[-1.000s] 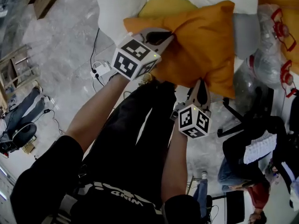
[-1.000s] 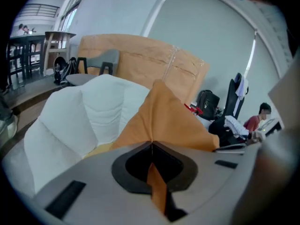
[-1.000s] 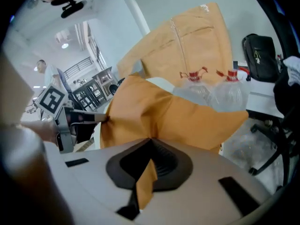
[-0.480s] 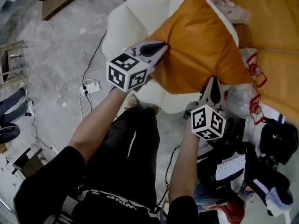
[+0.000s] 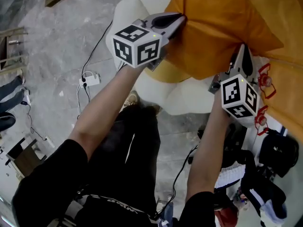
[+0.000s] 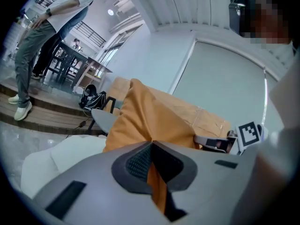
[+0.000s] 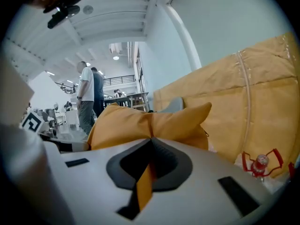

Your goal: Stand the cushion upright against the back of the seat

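Head view: the orange cushion (image 5: pixel 213 27) has risen in the past second, from low at the front of the white seat (image 5: pixel 187 98) to high over it, its top edge now cut off by the frame. The left gripper (image 5: pixel 176 21) and right gripper (image 5: pixel 243 55) have climbed with it, each with its fingers clamped on a lower corner. Open grey floor (image 5: pixel 52 46) with a power strip (image 5: pixel 90 80) lies to the left. A big orange sack (image 5: pixel 286 96) crowds the cushion's right edge.

Left gripper view: the fingers are pinched shut on a fold of orange fabric. The cushion stands tall ahead, with the seat's pale edge below at left and a person (image 6: pixel 33 46) on a raised step beyond.

Right gripper view: the fingers are closed on the cushion's other corner, the sack just beside it at right. Two people (image 7: pixel 89 102) stand well apart across the hall.
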`<state>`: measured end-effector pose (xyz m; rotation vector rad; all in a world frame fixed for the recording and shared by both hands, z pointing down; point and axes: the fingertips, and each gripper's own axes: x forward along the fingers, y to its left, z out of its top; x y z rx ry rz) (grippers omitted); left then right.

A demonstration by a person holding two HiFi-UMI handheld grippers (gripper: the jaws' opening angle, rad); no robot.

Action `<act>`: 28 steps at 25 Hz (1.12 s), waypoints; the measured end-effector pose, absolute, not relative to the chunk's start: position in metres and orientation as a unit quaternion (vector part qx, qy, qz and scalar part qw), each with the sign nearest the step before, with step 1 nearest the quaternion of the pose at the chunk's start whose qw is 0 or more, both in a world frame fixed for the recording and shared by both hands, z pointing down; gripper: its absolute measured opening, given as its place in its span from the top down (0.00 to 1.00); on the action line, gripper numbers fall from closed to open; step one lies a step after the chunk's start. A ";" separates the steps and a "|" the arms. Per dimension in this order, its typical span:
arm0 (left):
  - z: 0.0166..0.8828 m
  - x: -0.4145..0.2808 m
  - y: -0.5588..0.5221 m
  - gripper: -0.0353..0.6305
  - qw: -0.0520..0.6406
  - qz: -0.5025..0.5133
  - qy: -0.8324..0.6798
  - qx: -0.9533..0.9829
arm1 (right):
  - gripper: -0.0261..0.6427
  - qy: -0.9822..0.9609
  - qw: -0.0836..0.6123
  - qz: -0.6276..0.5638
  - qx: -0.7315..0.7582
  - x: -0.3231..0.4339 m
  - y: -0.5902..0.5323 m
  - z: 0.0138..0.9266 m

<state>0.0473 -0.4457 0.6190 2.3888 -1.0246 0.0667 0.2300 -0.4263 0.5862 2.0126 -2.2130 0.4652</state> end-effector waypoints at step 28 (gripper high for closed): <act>0.696 0.003 -0.432 0.82 0.252 0.108 -0.418 0.866 | 0.88 -0.755 0.101 0.162 0.628 0.194 -0.394 0.647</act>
